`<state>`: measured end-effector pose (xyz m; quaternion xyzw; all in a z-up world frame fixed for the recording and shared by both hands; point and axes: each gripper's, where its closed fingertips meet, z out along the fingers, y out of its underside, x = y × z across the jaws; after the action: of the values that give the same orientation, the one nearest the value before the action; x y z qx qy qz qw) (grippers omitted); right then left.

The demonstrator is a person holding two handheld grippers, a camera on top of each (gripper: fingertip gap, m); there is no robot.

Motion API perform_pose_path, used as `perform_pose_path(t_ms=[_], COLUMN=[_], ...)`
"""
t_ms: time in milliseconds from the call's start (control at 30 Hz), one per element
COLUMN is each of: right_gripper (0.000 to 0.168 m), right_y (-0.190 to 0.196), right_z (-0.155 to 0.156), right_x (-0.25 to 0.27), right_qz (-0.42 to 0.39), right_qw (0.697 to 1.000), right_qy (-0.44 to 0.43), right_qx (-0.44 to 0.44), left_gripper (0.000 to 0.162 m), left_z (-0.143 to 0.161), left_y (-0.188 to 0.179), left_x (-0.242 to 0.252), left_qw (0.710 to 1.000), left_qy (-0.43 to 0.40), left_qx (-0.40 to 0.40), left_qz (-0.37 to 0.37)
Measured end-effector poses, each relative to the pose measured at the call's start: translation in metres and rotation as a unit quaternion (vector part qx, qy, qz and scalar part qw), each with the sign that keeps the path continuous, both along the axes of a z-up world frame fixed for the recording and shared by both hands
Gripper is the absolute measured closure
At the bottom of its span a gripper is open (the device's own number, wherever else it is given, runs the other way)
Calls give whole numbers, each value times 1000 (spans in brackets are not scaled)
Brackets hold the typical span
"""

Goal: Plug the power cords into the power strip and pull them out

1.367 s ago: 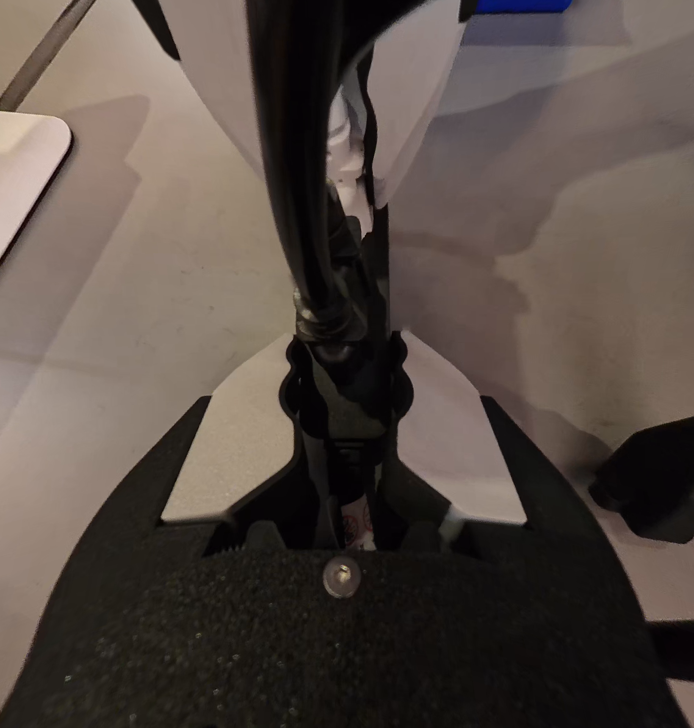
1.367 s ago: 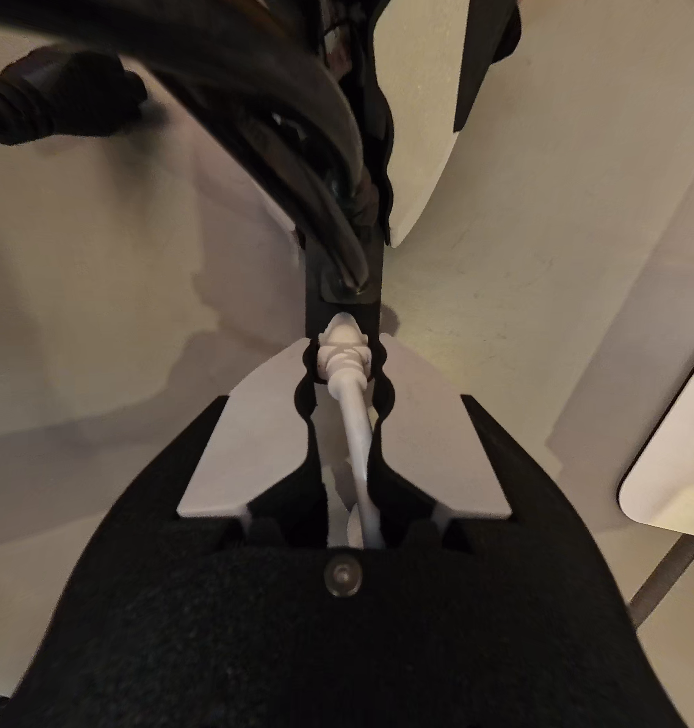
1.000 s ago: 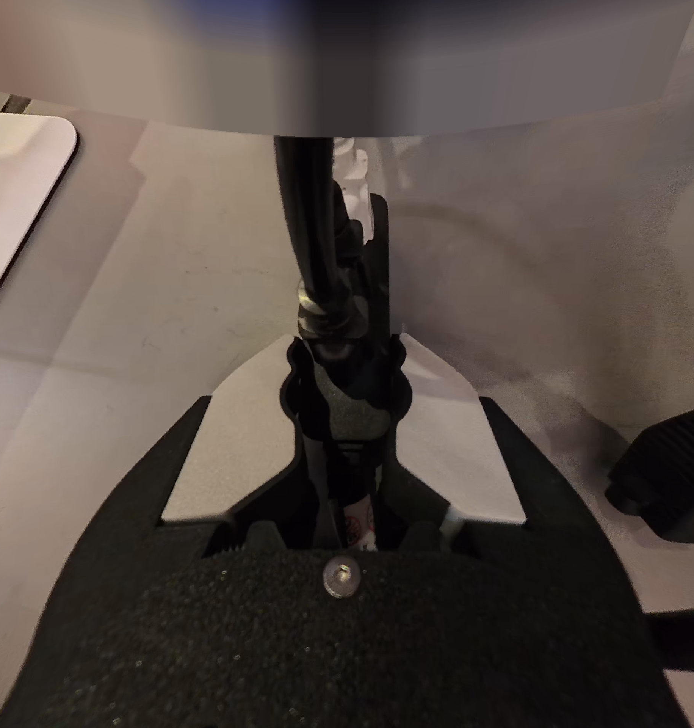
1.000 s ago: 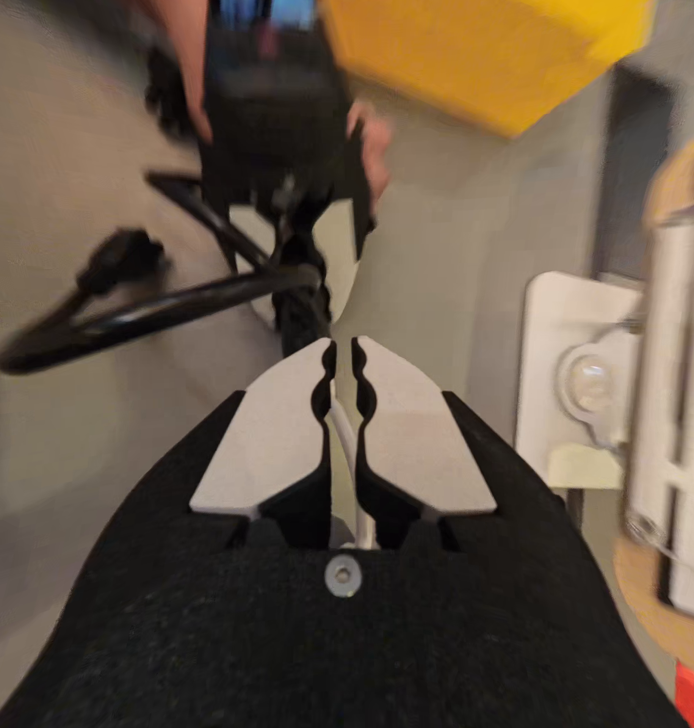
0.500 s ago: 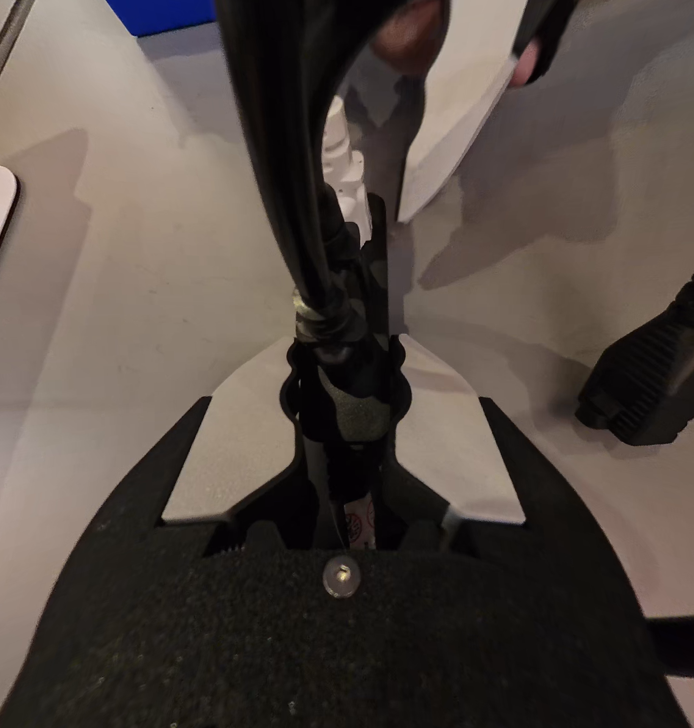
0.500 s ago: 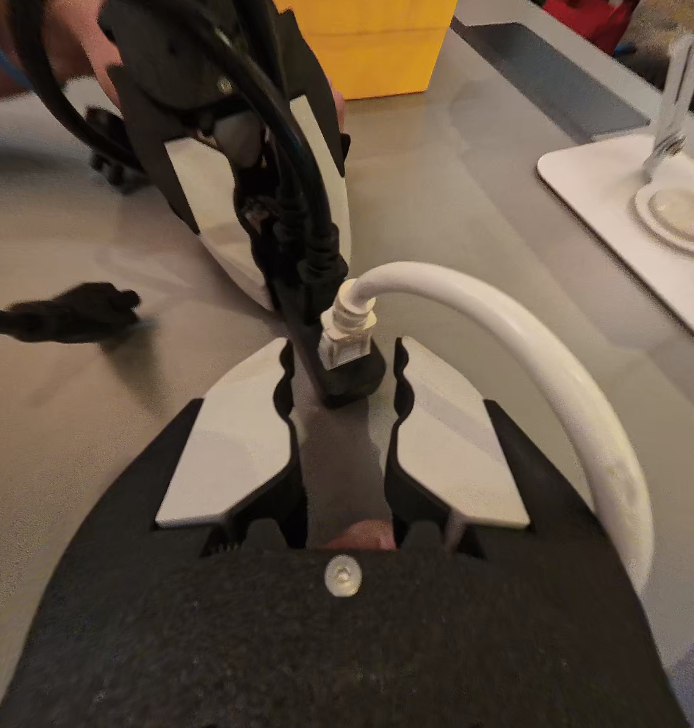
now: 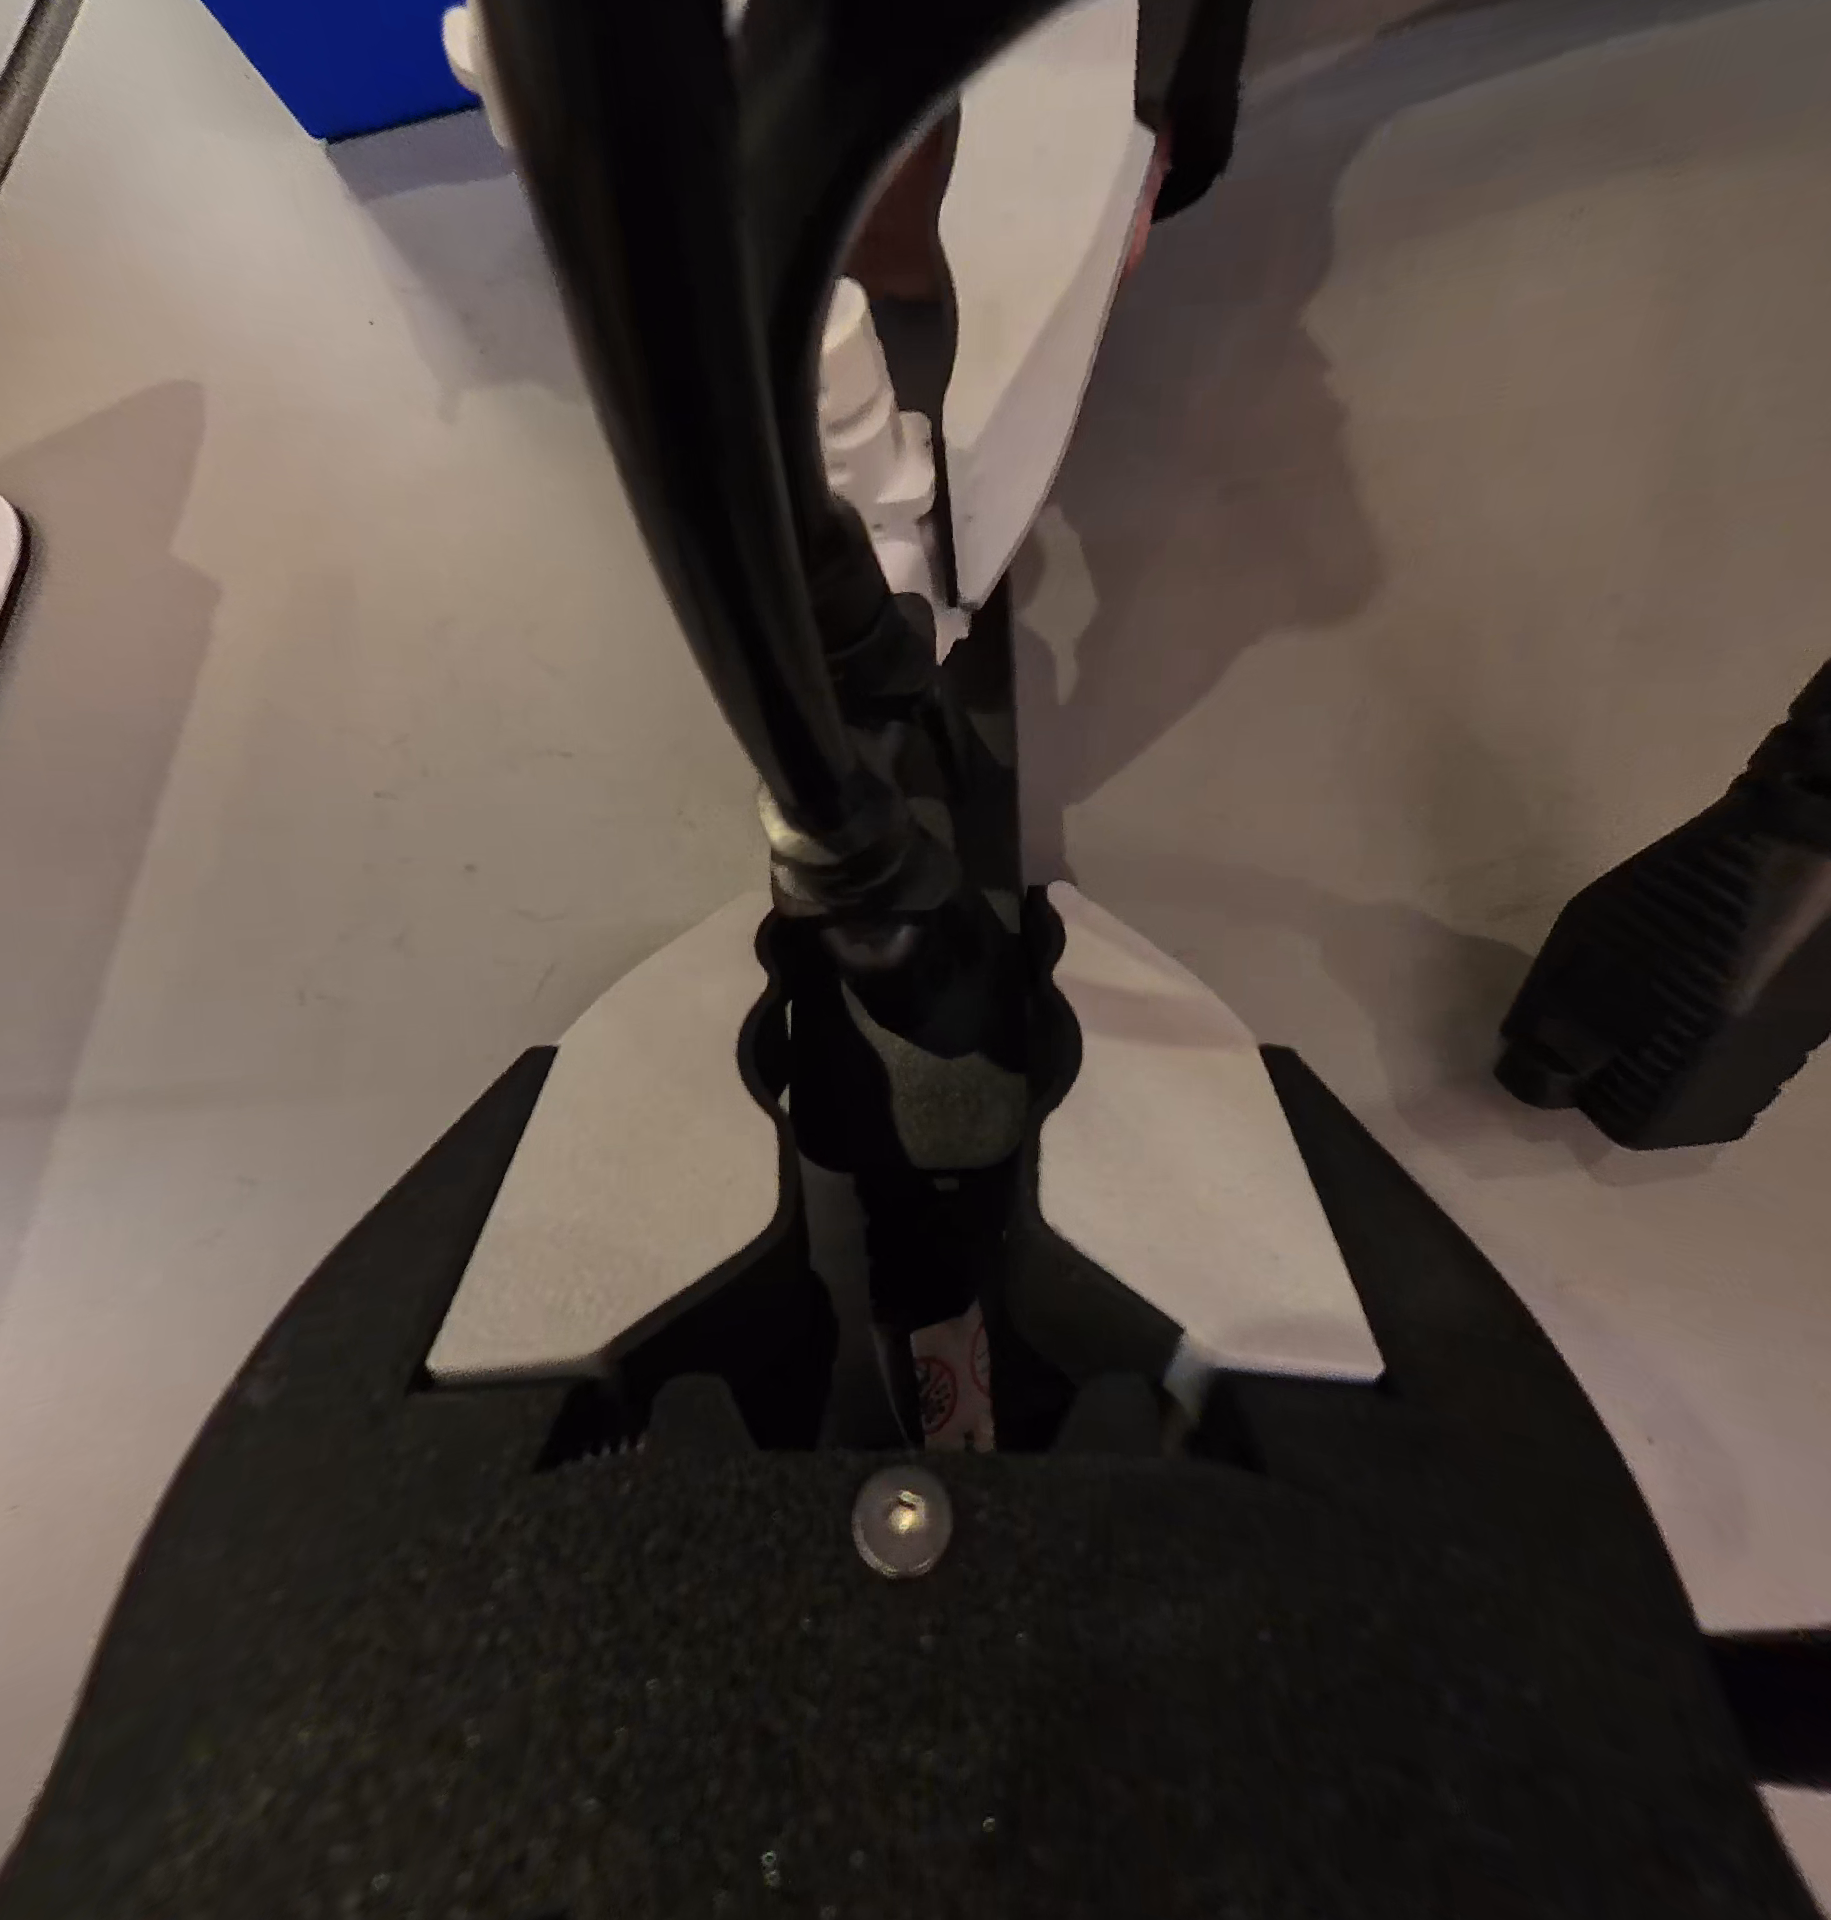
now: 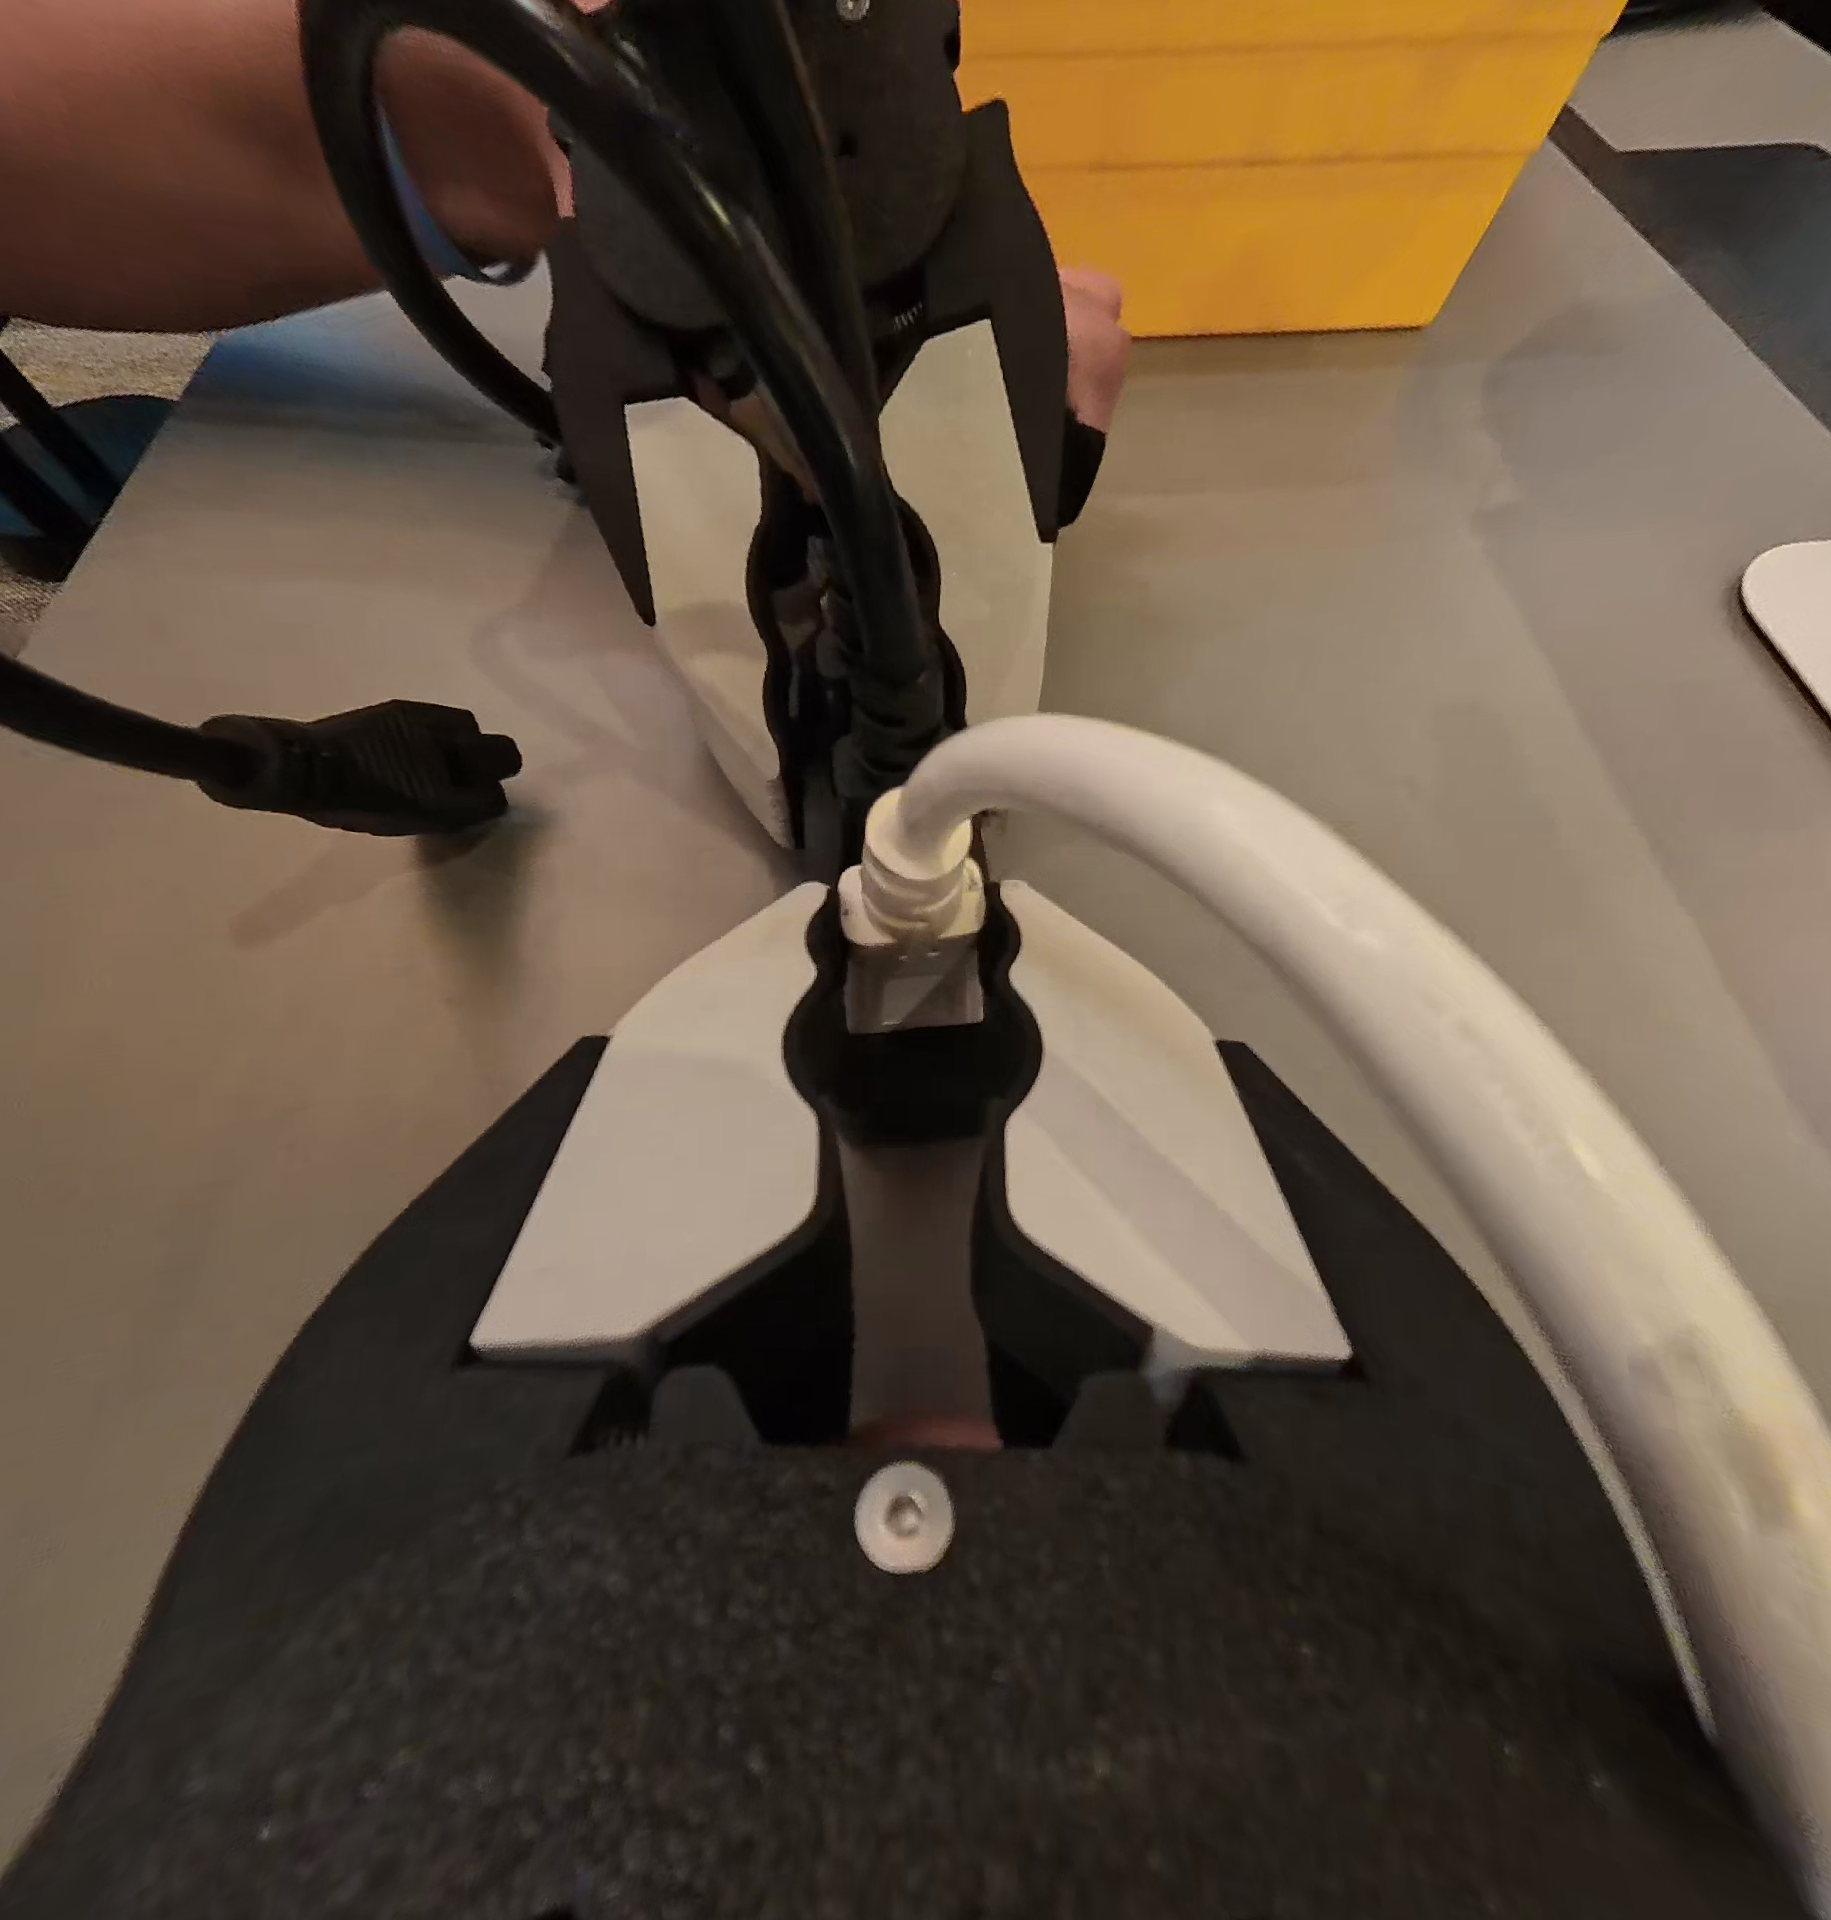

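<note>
Left gripper (image 7: 906, 997) clenched on the black power strip (image 7: 978, 821), held on edge mid-tabletop, black cords (image 7: 703, 416) bundled up from its near end. Right gripper (image 8: 911, 997) facing it, clamped around the strip's far end and the white plug (image 8: 911, 894) seated there; white cord (image 8: 1410, 1039) arching off toward the right edge. Loose black plug (image 8: 371, 769) lying toward the tabletop's left edge. Yellow box (image 8: 1254, 156) at the far edge.

It is looking like a lab or office work bench: a plain grey table (image 8: 1410, 727) is carrying a yellow bin (image 8: 1254, 166) and a white pad (image 8: 1815, 634). A blue box (image 7: 371, 62) is sitting at the far edge.
</note>
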<state>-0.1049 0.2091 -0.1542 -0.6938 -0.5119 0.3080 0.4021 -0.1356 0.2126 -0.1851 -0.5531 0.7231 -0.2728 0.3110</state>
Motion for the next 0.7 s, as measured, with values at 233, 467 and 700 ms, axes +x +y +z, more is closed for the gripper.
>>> perform_pose_path(t_ms=[233,467,700], right_gripper=[143,143,146], right_y=[2,4,-1], right_z=[-1,-1,8], right_x=[0,0,3], right_qz=[-4,-12,-1], right_qw=[1000,1000,1000], right_qy=[2,-4,23], right_qx=[-17,-5,13], left_gripper=[108,135,135], left_z=[18,16,20], left_y=[3,-1,-6], left_x=[16,18,22], left_qw=[998,1000,999], left_qy=[-37,-11,-38], left_qx=[42,-29,-27], left_qz=[2,-3,-6])
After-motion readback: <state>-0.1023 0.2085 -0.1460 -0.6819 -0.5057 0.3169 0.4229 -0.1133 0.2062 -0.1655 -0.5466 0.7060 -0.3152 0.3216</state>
